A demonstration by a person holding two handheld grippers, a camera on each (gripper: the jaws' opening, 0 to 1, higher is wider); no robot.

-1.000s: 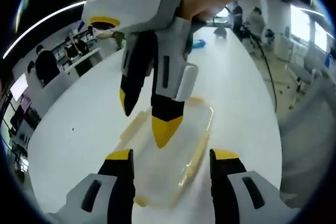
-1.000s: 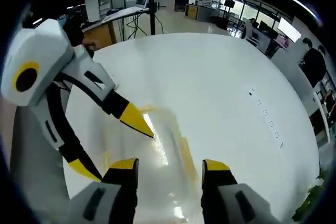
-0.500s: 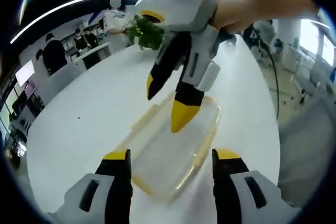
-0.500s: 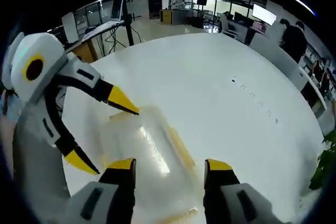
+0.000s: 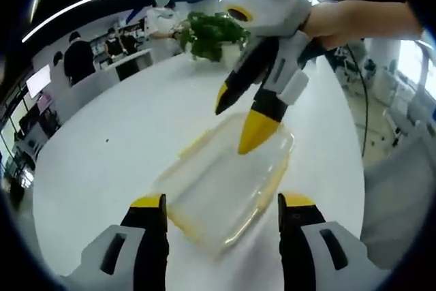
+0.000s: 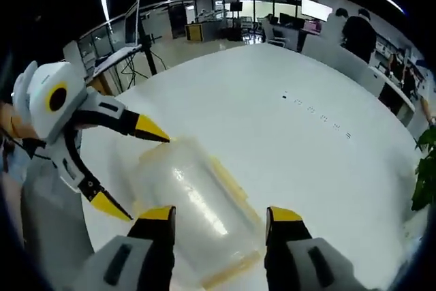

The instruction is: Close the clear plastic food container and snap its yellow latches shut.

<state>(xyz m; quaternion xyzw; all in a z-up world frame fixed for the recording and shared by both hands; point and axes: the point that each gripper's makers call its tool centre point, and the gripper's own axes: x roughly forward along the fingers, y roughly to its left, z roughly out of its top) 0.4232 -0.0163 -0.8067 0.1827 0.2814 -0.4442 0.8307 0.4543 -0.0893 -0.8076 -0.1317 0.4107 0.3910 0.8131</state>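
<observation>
The clear container (image 5: pixel 221 182) lies lid-on on the white bench (image 5: pixel 109 161) between both open, empty tongs, left (image 5: pixel 221 206) and right (image 6: pixel 219 217), and pressing one yellow latch (image 6: pixel 226 176) unbraced would likely skid or tip it.

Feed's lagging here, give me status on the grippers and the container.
Both hand-held grippers open, left and right, hovering at opposite ends of the container. Lid on; latch state cannot tell. Potted plant far off, nothing in the way.
</observation>
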